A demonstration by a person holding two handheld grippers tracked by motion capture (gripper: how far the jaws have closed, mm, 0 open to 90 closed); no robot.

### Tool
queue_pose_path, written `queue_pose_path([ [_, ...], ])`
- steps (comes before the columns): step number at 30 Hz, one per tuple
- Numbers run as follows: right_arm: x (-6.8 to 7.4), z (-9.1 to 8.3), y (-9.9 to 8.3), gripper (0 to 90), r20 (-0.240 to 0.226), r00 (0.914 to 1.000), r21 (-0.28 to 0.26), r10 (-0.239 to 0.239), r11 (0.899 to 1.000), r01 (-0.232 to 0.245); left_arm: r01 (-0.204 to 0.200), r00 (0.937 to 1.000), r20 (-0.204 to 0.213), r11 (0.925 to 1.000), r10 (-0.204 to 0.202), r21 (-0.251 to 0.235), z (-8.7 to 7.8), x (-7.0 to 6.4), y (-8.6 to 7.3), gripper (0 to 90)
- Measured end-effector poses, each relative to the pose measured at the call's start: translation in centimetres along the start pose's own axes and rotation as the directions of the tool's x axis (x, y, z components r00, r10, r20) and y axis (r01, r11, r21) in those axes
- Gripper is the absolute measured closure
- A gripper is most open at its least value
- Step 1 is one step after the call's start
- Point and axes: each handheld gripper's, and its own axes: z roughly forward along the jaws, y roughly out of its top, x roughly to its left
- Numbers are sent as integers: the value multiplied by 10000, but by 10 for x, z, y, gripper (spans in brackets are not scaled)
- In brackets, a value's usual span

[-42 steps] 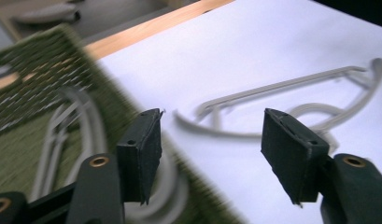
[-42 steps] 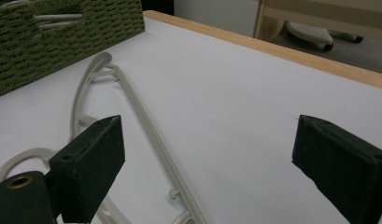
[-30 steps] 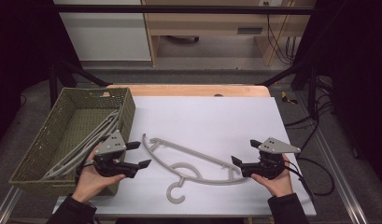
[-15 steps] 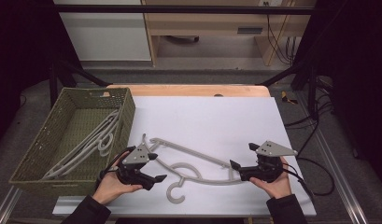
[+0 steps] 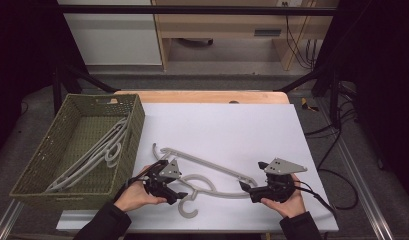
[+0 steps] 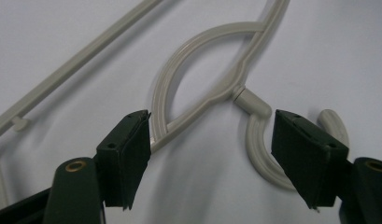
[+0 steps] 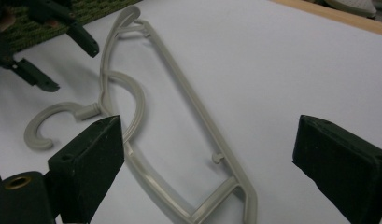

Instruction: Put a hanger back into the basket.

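I held my left gripper (image 6: pixel 209 154) wide open astride the grey plastic hanger's (image 6: pixel 205 77) neck; my right gripper (image 7: pixel 205 168) gaped too.

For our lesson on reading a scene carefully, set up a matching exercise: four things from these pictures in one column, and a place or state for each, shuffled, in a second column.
Things:
1. grey hanger
2. green basket
3. left gripper
4. right gripper

Places or states:
A. open, jaws either side of the hanger's neck and hook
B. at the table's left edge, holding more hangers
C. lying flat on the white table top
D. open, at the hanger's shoulder end

Pairs: 1-C, 2-B, 3-A, 4-D
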Motion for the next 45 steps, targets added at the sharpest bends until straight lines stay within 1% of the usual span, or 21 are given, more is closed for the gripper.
queue_pose_path([
  [2,2,2,-2,102,-101,9999,156,-130,9998,131,-76,9999,71,9998,75,159,6,1,0,327],
  [3,3,3,-3,107,-148,9997,191,-182,9996,185,-167,9998,128,9993,162,342,9,2,0,337],
  [4,4,5,-4,108,-196,9995,292,-236,9993,241,-228,9995,231,9994,221,278,9,2,-1,354],
  [7,7,9,-6,120,-314,9992,435,-232,9988,245,-285,9994,212,9994,281,182,8,3,-1,397],
  [10,8,13,-7,126,-415,9985,561,-349,9977,372,-354,9993,-99,9993,356,142,6,4,0,412],
  [11,9,13,-7,127,-397,9987,633,-310,9974,335,-323,9994,-113,9994,324,79,5,6,-1,416],
  [12,9,14,-8,130,-403,9987,644,-327,9973,352,-281,9992,-274,9996,282,71,5,7,-1,419],
  [13,9,15,-8,134,-411,9986,670,-321,9971,348,-260,9988,-406,9996,264,113,5,8,-1,422],
  [14,9,15,-8,136,-417,9986,692,-328,9970,357,-259,9984,-489,9994,269,211,6,10,-1,423],
  [15,9,16,-8,139,-442,9984,706,-342,9968,372,-280,9973,-666,9989,304,363,8,11,-2,423],
  [16,10,16,-9,142,-470,9983,746,-342,9965,376,-215,9972,-712,9987,248,471,11,12,-2,424],
  [20,10,18,-10,152,-483,9980,840,-409,9955,449,-344,9952,-889,9971,403,672,19,13,-3,428],
  [23,10,18,-10,156,-495,9979,840,-419,9954,460,-89,9969,-773,9980,138,629,19,16,-3,432],
  [27,10,18,-9,156,-486,9979,827,-422,9955,461,-348,9960,-793,9968,405,713,19,12,-2,481],
  [28,10,17,-9,156,-503,9978,821,-437,9955,477,-395,9962,-751,9969,446,681,19,11,-3,495],
  [33,9,16,-9,156,-456,9980,812,-438,9956,474,-515,9973,-466,9940,562,965,16,6,-2,542],
  [37,9,14,-8,156,-427,9981,763,-438,9960,470,-731,9963,-359,9896,781,1240,14,-5,-1,585],
  [38,8,14,-8,156,-438,9980,721,-463,9962,494,-891,9949,-355,9862,948,1394,12,-9,-1,598],
  [40,8,13,-8,156,-413,9982,704,-443,9964,472,-1021,9936,-323,9834,1081,1499,10,-15,-2,623],
  [42,8,13,-8,156,-392,9982,685,-451,9965,477,-1058,9937,-179,9806,1103,1650,8,-22,-2,644],
  [45,8,12,-7,156,-383,9982,664,-455,9966,480,-1082,9938,-49,9769,1110,1841,6,-28,-3,666],
])
